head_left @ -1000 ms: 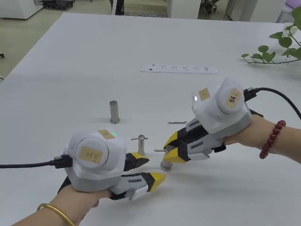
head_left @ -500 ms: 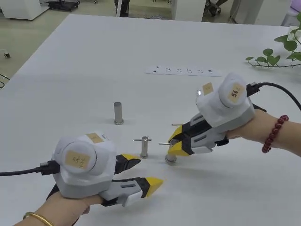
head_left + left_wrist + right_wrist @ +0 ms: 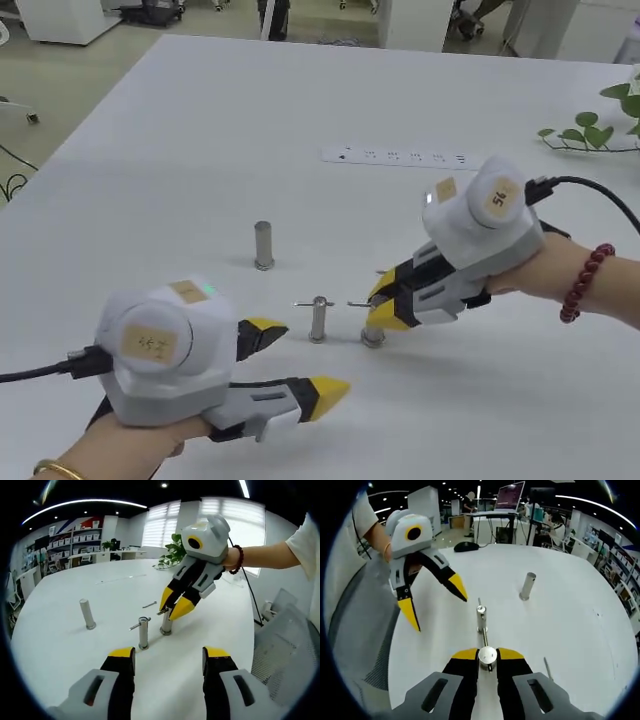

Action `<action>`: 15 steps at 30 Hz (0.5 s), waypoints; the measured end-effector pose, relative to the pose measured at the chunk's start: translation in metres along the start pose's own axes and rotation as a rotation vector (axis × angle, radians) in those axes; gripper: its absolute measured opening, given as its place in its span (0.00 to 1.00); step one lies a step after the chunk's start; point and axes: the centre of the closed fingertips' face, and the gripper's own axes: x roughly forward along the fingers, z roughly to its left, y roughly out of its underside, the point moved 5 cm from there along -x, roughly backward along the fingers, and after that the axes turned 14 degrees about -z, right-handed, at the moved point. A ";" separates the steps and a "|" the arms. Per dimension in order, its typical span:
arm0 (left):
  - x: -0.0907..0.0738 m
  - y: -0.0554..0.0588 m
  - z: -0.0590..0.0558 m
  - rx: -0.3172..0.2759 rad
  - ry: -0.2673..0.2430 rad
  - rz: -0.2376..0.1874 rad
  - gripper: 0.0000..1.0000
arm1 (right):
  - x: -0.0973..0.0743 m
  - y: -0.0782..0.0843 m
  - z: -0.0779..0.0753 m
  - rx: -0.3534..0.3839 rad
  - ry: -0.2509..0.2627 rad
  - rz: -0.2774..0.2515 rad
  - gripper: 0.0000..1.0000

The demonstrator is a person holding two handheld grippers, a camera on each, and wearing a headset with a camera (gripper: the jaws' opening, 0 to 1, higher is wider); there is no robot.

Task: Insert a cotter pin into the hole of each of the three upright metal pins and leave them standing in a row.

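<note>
Now: right gripper (image 3: 378, 304) fingers pinch cotter pin (image 3: 358, 303) at second metal pin (image 3: 372, 338) — left gripper (image 3: 312, 356) fingers wide; next, align with hole.

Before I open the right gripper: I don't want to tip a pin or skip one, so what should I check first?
1. Middle upright steel pin has its thin metal cotter pin through it: ok.
2. Right gripper is shut on the held cotter pin at the nearest upright steel pin: ok.
3. Held cotter pin fully through the hole: cannot tell, the jaws cover it.
4. Far upright steel pin is fitted: not ok, it carries no cotter pin.
5. Spare cotter pin is lying loose on the white table: ok.
6. Left gripper is open and apart from the pins: ok.
</note>
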 end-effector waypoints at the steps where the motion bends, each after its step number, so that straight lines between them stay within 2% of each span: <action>1: 0.000 0.000 0.001 -0.002 -0.004 -0.001 0.54 | 0.000 0.000 0.000 0.001 0.000 0.001 0.14; 15: -0.007 -0.004 0.009 -0.023 -0.048 -0.032 0.58 | -0.001 0.002 -0.001 0.003 -0.015 0.007 0.15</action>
